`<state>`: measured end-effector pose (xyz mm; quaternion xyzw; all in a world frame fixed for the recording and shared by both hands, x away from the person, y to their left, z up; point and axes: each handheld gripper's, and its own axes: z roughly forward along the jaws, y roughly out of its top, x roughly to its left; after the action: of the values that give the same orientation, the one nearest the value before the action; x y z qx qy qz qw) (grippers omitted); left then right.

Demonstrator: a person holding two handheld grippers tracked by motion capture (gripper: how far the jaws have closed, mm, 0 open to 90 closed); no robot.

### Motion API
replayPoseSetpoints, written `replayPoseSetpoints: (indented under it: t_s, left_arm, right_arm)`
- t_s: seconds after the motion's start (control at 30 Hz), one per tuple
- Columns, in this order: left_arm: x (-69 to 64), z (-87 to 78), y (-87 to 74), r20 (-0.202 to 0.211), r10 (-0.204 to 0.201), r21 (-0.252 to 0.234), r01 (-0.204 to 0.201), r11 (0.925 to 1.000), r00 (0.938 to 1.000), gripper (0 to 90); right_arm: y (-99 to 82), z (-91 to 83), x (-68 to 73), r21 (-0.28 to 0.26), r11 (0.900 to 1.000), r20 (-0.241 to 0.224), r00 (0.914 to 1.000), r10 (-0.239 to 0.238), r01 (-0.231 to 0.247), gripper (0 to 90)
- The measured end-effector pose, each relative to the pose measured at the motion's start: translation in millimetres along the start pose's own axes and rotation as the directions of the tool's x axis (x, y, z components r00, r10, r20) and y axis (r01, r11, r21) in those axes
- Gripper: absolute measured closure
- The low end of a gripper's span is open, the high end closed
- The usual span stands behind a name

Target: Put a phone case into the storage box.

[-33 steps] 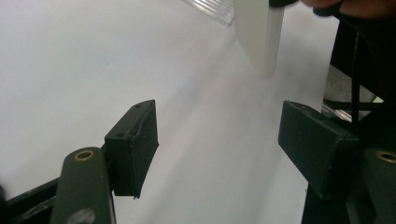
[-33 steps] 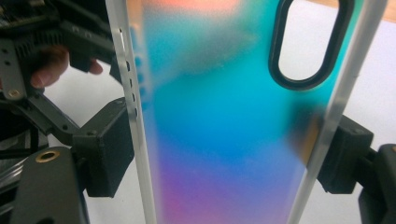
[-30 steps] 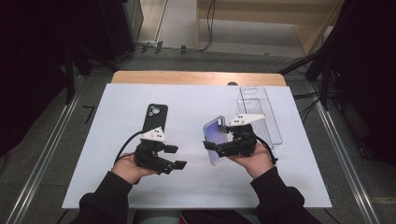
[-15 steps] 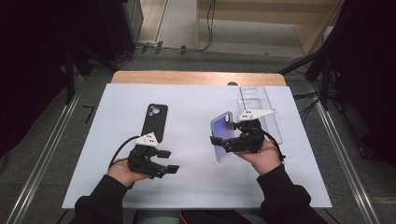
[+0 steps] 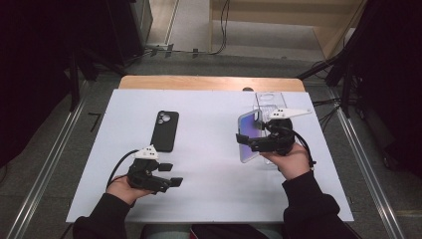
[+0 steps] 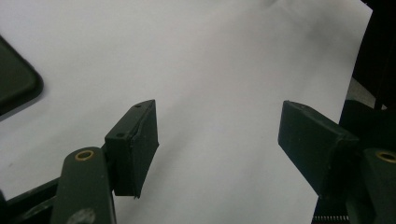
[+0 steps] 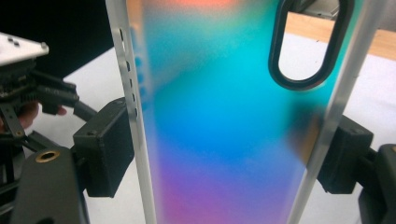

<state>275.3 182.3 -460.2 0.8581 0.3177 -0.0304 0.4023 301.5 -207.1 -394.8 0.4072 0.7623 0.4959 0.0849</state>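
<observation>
The right gripper [image 5: 249, 142] is pinching the iridescent case [image 5: 247, 135] aloft; the left gripper [image 5: 171, 174] is hovering spread, empty. The black phone [image 5: 165, 130] is probably awaiting fitting.

So on the table [image 5: 209, 199], the phone [image 5: 164, 130] lies flat around 10 o'clock from center. Left gripper [image 5: 169, 181] sits at its 6 o'clock, apart from it. The phone case [image 5: 247, 137] is off at 3 o'clock, with the clear tray [image 5: 268, 99] just behind it.
</observation>
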Motion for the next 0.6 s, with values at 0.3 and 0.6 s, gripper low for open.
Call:
replayPoseSetpoints:
  t_s: [0.3, 0.6]
  left_arm:
    - [-0.6, -3.8, -4.0, -0.023, -0.039, -0.006, 0.039, 0.9992, 0.9990, 28.9]
    - [-0.2, -9.5, -8.8, -0.052, -0.071, -0.027, 0.069, 0.9972, 0.9961, 28.9]
  right_arm:
    - [8.9, -9.6, -14.4, -0.030, 0.9994, 0.068, 0.9974, 0.021, -0.019, 17.3]
    - [15.2, -15.8, -31.9, -0.063, 0.9977, 0.120, 0.9922, 0.034, -0.027, 17.2]
